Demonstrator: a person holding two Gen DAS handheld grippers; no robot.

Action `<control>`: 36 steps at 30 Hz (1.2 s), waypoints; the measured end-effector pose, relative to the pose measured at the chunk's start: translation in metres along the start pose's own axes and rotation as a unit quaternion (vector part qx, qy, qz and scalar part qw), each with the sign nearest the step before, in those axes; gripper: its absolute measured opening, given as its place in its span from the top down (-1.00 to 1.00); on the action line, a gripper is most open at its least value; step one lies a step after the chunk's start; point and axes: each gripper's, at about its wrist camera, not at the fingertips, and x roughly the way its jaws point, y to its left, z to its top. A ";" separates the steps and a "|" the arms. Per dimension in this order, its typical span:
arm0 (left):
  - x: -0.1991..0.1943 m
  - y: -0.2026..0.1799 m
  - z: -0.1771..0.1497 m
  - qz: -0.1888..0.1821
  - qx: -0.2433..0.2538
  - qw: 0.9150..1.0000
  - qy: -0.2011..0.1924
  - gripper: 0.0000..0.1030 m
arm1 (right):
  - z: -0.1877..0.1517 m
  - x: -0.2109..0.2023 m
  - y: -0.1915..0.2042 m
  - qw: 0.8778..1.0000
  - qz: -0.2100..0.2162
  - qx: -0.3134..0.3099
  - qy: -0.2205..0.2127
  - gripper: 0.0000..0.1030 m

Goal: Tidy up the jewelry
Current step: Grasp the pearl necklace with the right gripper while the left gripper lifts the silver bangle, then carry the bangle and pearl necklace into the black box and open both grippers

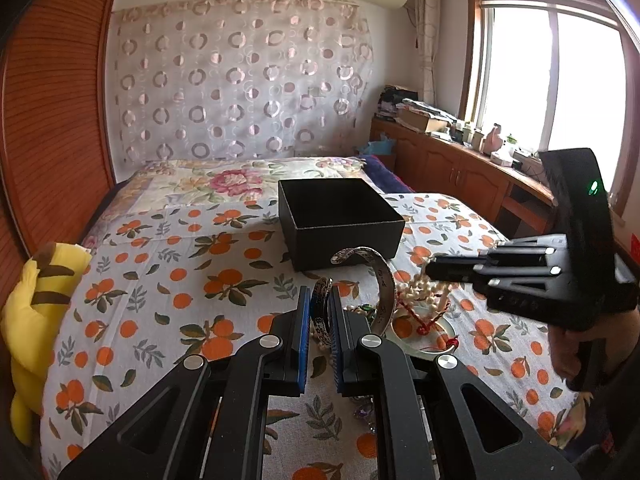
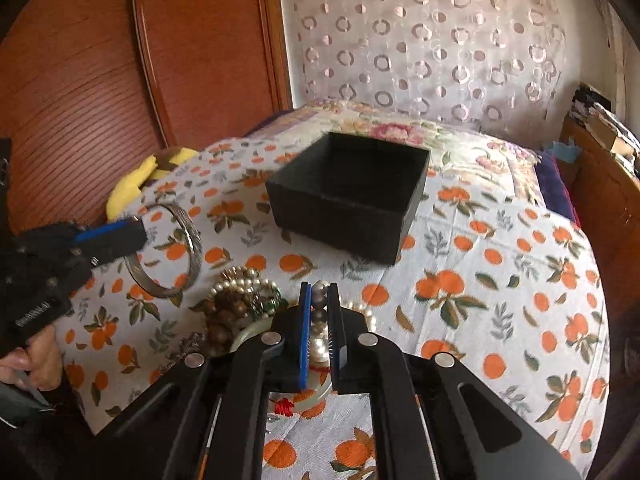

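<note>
An open black box [image 1: 340,220] sits on the orange-print bedspread; it also shows in the right wrist view [image 2: 352,196]. My left gripper [image 1: 320,304] is shut on a silver bangle [image 1: 376,276] and holds it above the jewelry pile; the bangle [image 2: 168,252] and left gripper [image 2: 132,232] show at left in the right wrist view. My right gripper [image 2: 319,300] is shut on a grey bead strand [image 2: 319,304] over the pile of pearls and brown beads [image 2: 236,300]. In the left wrist view the right gripper [image 1: 436,272] holds a pale bead strand [image 1: 420,292].
A yellow plush toy [image 1: 36,312] lies at the bed's left edge by a wooden wardrobe [image 1: 52,120]. A jade bangle with red cord [image 1: 424,332] lies in the pile. A wooden cabinet [image 1: 460,168] runs under the window at right.
</note>
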 end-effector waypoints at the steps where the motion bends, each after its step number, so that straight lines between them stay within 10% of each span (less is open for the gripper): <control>1: 0.000 0.000 -0.001 0.000 0.001 1.000 0.000 0.84 | 0.002 -0.003 0.000 1.000 -0.001 -0.002 -0.003 0.83; 36: 0.046 0.006 0.065 -0.002 0.028 1.000 -0.007 0.85 | 0.116 -0.032 -0.021 0.995 -0.050 -0.038 -0.082 0.83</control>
